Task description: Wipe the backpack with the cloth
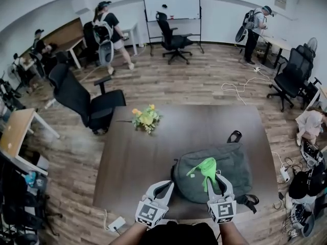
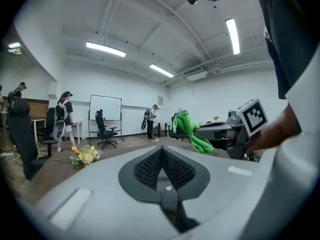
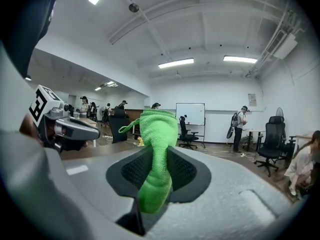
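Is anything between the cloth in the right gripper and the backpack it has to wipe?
Nothing visible. The right gripper is clamped on the green cloth over the backpack, whose top is bare. The left gripper, shut and empty, sits beside the bag's left edge, and the flowers lie farther up the table.

The backpack lies on the table, flowers beyond it to the left.
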The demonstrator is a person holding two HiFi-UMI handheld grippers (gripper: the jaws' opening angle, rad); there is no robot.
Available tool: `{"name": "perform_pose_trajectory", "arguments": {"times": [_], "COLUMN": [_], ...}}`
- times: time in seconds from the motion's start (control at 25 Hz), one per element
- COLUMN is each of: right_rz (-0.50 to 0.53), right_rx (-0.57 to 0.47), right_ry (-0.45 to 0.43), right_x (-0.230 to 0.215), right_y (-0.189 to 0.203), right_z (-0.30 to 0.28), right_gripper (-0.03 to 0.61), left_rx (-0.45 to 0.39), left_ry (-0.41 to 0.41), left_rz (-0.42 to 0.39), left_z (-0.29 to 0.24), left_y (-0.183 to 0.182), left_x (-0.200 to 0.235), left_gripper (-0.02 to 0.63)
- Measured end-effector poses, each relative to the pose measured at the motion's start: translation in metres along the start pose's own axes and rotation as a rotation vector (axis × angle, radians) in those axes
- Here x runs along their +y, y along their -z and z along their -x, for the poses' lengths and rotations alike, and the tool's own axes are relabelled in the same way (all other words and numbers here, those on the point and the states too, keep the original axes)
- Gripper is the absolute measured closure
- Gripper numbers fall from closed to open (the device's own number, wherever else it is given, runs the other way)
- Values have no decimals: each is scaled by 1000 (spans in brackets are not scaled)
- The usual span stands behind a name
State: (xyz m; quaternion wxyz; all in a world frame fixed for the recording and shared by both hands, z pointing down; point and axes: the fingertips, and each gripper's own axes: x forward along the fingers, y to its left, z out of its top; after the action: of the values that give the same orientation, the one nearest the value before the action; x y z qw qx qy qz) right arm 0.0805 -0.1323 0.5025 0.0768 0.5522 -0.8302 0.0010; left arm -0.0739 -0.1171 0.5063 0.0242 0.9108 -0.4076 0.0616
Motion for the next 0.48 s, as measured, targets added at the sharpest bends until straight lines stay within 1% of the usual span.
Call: {"name": "perform_pose_trajectory", "arguments": {"times": [0.08, 0.2, 0.32, 0.48], "right_rz": [8, -2, -8, -23], "right_rx": [3, 5, 24, 55], "right_ry": [-8, -18, -32, -68], "right_x": [4, 3, -2, -7], "right_y": [1, 0, 3, 8], "right_z": [-13, -30, -42, -58], "right_gripper": [486, 486, 486, 486], "left_rx": [17, 70, 40, 39], "left_ry": [4, -21, -51, -106], "left_rz": [-1, 33, 53, 77], "left_z": [1, 2, -2, -14], "left_y": [8, 15, 18, 9], "left_x": [8, 22, 29, 33], "left_gripper": [595, 595, 595, 595]}}
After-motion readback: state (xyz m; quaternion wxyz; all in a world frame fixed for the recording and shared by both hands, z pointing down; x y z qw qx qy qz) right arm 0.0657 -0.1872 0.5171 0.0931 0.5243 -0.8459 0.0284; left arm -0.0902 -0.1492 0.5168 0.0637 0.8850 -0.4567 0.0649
